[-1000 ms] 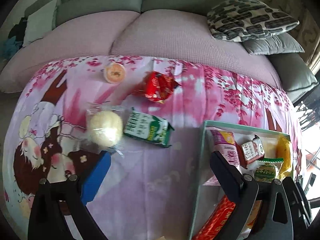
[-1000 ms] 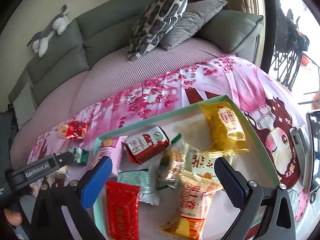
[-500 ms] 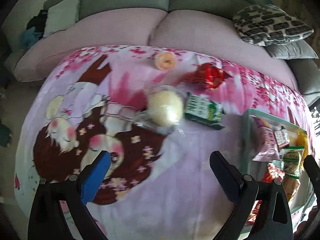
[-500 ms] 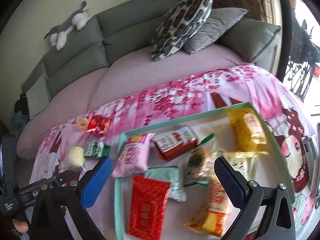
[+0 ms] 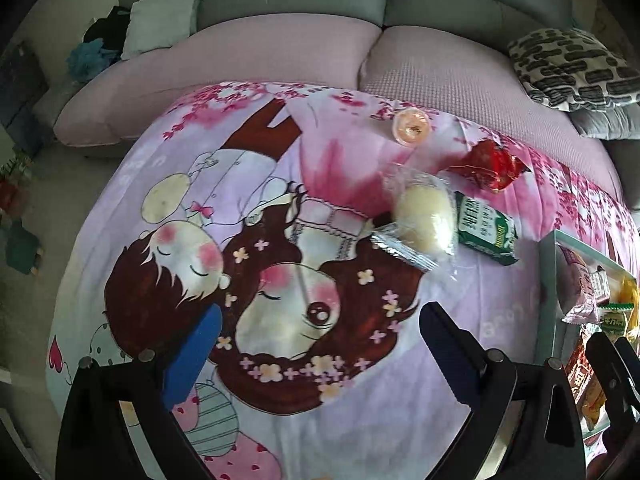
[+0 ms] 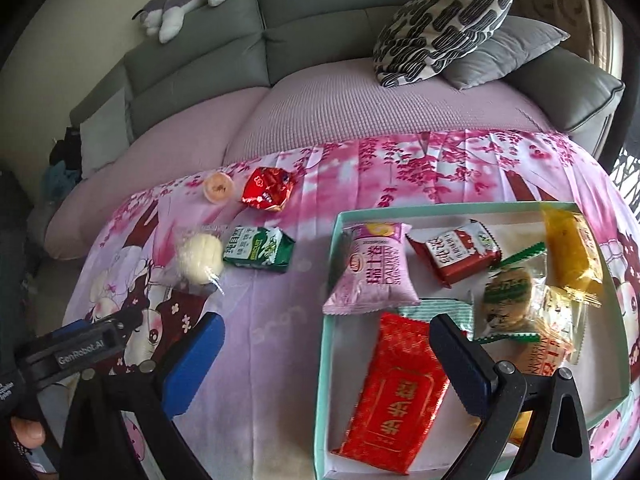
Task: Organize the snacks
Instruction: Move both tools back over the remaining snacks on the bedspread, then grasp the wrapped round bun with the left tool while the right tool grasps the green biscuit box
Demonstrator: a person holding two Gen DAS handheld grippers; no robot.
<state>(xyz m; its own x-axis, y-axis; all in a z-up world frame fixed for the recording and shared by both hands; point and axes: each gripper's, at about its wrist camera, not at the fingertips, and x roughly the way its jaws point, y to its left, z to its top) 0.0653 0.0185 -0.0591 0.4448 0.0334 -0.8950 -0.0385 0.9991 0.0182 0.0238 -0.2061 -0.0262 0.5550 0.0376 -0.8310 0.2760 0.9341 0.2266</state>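
Loose snacks lie on the pink cartoon cloth: a round pale bun in clear wrap (image 5: 424, 216) (image 6: 200, 258), a green biscuit pack (image 5: 486, 229) (image 6: 260, 250), a red packet (image 5: 490, 166) (image 6: 269, 189) and an orange jelly cup (image 5: 411, 126) (image 6: 219, 187). A mint-rimmed tray (image 6: 326, 320) (image 5: 546, 280) holds several packets, among them a pink pack (image 6: 374, 270) and a red pack (image 6: 394, 388). My left gripper (image 5: 320, 352) is open and empty, well short of the bun. My right gripper (image 6: 326, 364) is open and empty over the tray's left rim.
A grey sofa with pink seat covers (image 6: 320, 108) runs behind the table. Patterned and grey cushions (image 6: 444, 24) lie on it at the right, a plush toy (image 6: 188, 0) on its back. The floor (image 5: 32, 240) drops off left of the cloth.
The left gripper has swung left and back, so the snacks and tray have slid to the right of its view. The right gripper has drawn back and left; both stay open.
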